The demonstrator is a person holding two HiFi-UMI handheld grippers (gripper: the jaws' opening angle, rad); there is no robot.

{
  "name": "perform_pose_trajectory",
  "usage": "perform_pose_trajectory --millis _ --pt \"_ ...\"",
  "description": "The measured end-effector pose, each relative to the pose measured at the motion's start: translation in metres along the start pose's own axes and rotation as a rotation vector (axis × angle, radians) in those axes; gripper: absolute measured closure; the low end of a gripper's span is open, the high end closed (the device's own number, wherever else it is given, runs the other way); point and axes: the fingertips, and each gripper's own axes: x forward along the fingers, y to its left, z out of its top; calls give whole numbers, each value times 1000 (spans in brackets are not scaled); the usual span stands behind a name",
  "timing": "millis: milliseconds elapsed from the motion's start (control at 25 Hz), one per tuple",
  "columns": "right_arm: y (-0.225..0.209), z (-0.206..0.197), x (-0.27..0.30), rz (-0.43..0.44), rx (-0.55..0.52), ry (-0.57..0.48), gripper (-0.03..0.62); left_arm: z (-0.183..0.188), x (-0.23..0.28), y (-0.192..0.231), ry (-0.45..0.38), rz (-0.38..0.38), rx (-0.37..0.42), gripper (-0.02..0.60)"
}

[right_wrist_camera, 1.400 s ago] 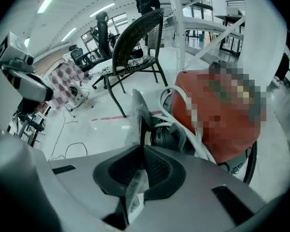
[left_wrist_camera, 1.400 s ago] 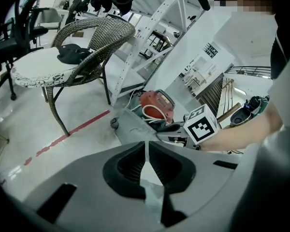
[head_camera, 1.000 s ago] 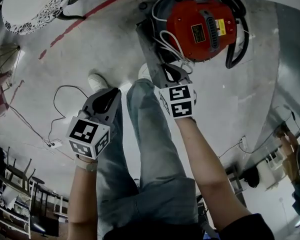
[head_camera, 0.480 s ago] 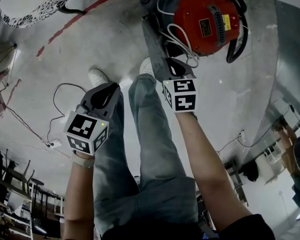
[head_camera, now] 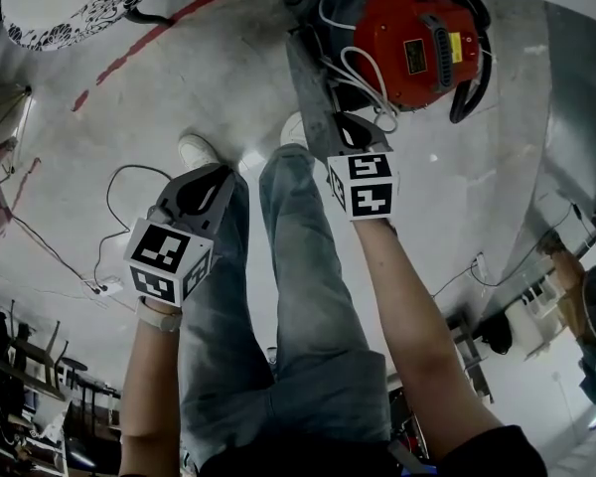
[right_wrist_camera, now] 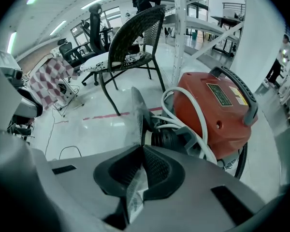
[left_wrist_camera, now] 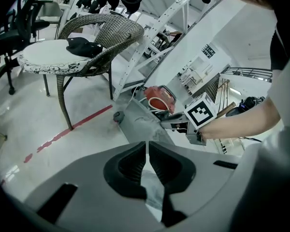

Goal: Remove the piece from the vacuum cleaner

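The red vacuum cleaner (head_camera: 417,53) stands on the floor at the top of the head view, with a white cord (head_camera: 363,68) looped over it. A flat grey piece (head_camera: 310,87) sticks out from its left side toward me. My right gripper (head_camera: 350,127) is shut on the near end of that piece; in the right gripper view the thin grey piece (right_wrist_camera: 137,115) runs from the closed right gripper (right_wrist_camera: 141,151) up to the vacuum cleaner (right_wrist_camera: 217,110). My left gripper (head_camera: 204,189) hangs shut and empty over my left leg, apart from the piece.
A wicker chair with a patterned cushion (head_camera: 70,8) stands at the upper left, beside a red floor line (head_camera: 179,23). A thin cable (head_camera: 119,217) lies on the floor at left. My white shoes (head_camera: 197,152) are just below the vacuum. A black hose (head_camera: 472,78) curls along its right side.
The right gripper has stayed shut on the grey piece and crept slightly up and right with it. The left gripper has barely moved.
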Motion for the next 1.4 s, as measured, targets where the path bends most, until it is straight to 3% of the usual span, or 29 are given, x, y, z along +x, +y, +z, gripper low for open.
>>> perform_pose_trajectory --millis 760,1200,1400 --pt "15 -1 2 51 -244 46 551 -16 -12 6 -12 3 -36 560" --pt "16 -2 6 61 -187 45 551 -14 -10 8 -13 3 -36 560" --pt "20 1 8 76 -105 39 549 -16 -10 10 -13 2 -44 560"
